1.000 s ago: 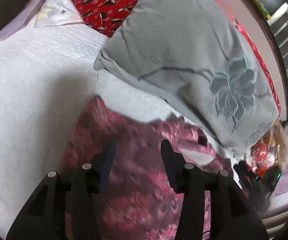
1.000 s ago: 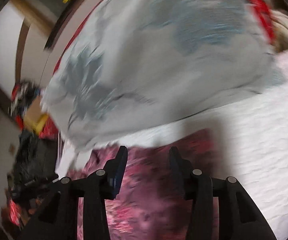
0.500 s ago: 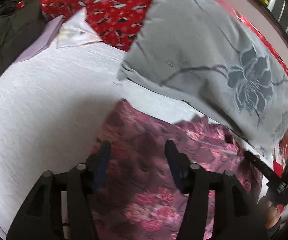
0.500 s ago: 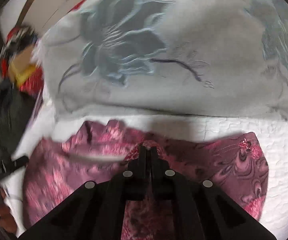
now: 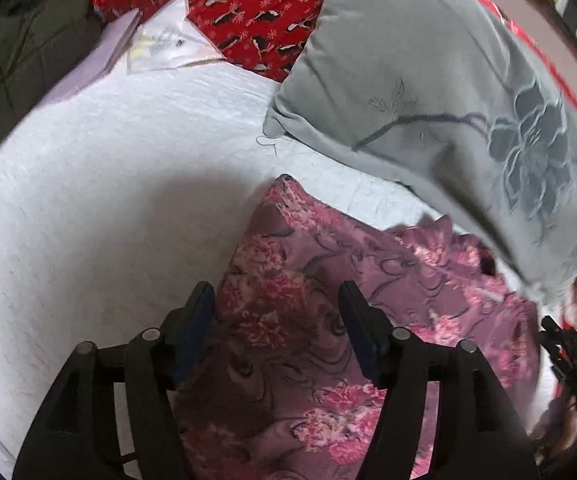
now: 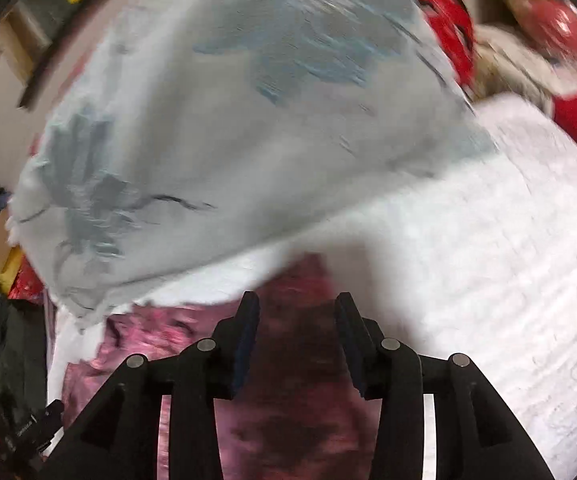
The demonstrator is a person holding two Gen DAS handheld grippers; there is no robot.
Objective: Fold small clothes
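Left claw (image 5: pixel 276 300) spread over pink floral garment (image 5: pixel 328 300) on white bedspread (image 5: pixel 108 200); right claw (image 6: pixel 294 312) spread, gripping nothing; grey pillow (image 5: pixel 428 80) beside.

The right tongs (image 6: pixel 293 320), clamped shut on the purple floral garment (image 6: pixel 288 408) half a second ago, have been opened above it; the left view is shifted left

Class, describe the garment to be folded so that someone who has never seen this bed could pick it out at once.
Start at the white bedspread and find the big grey pillow with a stitched flower. Just in front of that pillow lies the garment, spread on the bedspread under both open hand-held grippers. It is the only purple cloth with pink blossoms; the other patterned fabric, behind the pillow, is bright red.
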